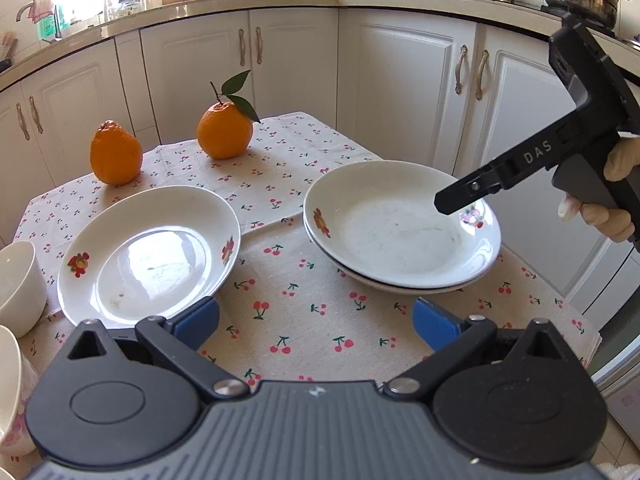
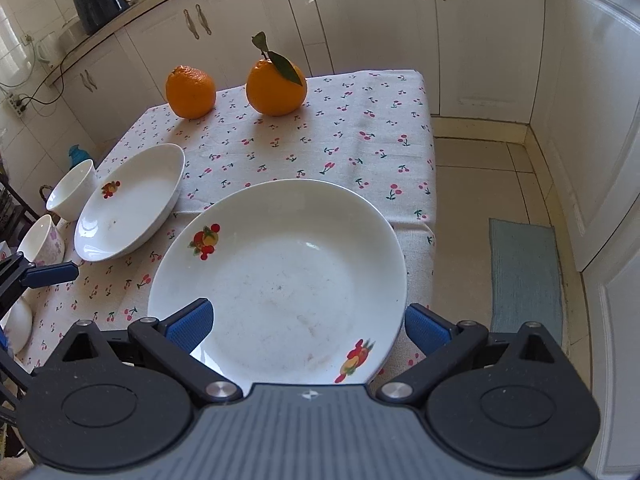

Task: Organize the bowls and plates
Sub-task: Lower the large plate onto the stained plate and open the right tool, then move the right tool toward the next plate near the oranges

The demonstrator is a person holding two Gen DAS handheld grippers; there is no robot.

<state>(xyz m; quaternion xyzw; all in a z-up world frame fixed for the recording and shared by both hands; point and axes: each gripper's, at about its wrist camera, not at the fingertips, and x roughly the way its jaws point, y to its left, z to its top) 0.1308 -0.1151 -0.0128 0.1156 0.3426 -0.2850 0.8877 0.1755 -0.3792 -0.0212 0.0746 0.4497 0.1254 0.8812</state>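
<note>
A stack of two fruit-printed plates (image 1: 402,228) is seen at centre right of the left wrist view, resting on the cherry-print tablecloth (image 1: 288,304), with the upper plate sitting slightly skewed on the lower. A third, single plate (image 1: 150,256) lies at left of centre, apart from the stack, its near rim just above the left gripper's (image 1: 316,322) left blue pad. Both left jaws are spread wide and nothing is held between them; the cloth alone shows in the gap. In the right wrist view the stack (image 2: 280,280) fills the lower centre, its near rim lying between the widely opened jaws of the right gripper (image 2: 306,322), which grips nothing. The single plate is judged nearer the left gripper, up and to the left of its jaws. Two white bowls (image 1: 18,284) stand at the left edge, and two oranges (image 1: 225,130) in the upper left.
</note>
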